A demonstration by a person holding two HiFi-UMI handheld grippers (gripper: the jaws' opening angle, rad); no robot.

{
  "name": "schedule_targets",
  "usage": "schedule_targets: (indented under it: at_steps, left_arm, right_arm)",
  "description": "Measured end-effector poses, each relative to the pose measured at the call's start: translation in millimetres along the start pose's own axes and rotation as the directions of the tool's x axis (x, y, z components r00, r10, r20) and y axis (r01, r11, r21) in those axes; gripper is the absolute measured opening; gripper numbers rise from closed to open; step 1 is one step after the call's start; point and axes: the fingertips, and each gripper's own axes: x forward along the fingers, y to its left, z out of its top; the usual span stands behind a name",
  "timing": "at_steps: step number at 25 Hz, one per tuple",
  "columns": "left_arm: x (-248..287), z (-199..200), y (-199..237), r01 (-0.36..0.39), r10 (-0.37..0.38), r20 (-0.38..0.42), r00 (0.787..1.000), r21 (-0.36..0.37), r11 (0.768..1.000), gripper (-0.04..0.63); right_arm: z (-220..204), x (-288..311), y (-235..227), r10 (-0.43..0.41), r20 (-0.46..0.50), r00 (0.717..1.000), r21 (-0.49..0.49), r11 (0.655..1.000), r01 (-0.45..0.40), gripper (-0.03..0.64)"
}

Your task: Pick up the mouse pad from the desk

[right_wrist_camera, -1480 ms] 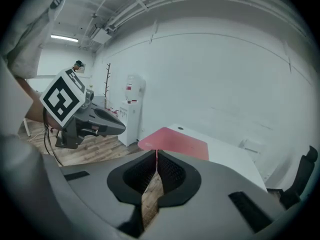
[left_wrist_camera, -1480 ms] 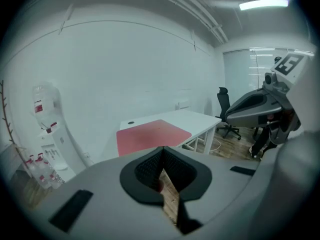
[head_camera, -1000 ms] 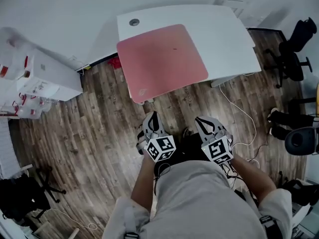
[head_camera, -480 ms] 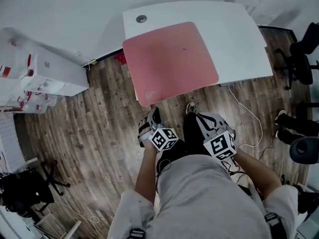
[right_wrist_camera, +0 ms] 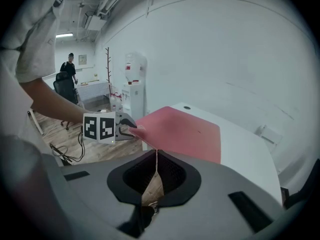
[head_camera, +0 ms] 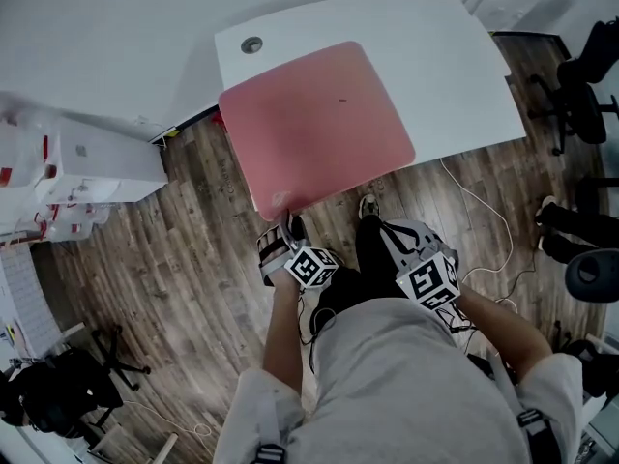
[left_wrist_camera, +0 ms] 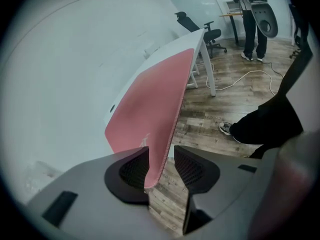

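Your left gripper [left_wrist_camera: 161, 160] sits at the near left corner of the pad [head_camera: 314, 124]. Its jaws have just been opening and stand partly apart, with the pad's corner between them. The corner lies against the left jaw, the right jaw stands clear of it, and nothing is clamped. The pink pad lies flat on the left part of the white desk [head_camera: 455, 75], and that near left corner hangs out past the desk's edge over the wood floor [head_camera: 174, 259]. Your right gripper [right_wrist_camera: 156, 159] is held to the right of the left one, near of the desk and apart from the pad, with its jaws closed together on nothing. A round hole [head_camera: 252, 43] sits in the desk's far left corner, just beyond the pad. Your legs and one shoe [head_camera: 368, 206] stand just near of the desk, between the two grippers. A white cable [left_wrist_camera: 247, 75] trails over the floor to the right of the desk, and black chairs [head_camera: 580, 104] stand further right. A white cabinet [head_camera: 97, 158] stands against the wall well to the left. In the left gripper view another person's legs show beyond the desk's far end.
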Motion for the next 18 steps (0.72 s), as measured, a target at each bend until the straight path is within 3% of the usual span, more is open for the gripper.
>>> schedule_targets:
  at_steps: [12, 18]
  left_arm:
    - [20, 5, 2, -0.004, 0.012, -0.059, 0.998, 0.13, 0.992, 0.146]
    - [12, 8, 1, 0.005, 0.008, -0.067, 0.998, 0.185, 0.983, 0.051]
  right_arm:
    - [-14, -2, -22, -0.008, -0.007, 1.0, 0.049, 0.999, 0.008, 0.04]
    - [-12, 0, -32, 0.01, 0.001, 1.0, 0.046, 0.999, -0.01, 0.04]
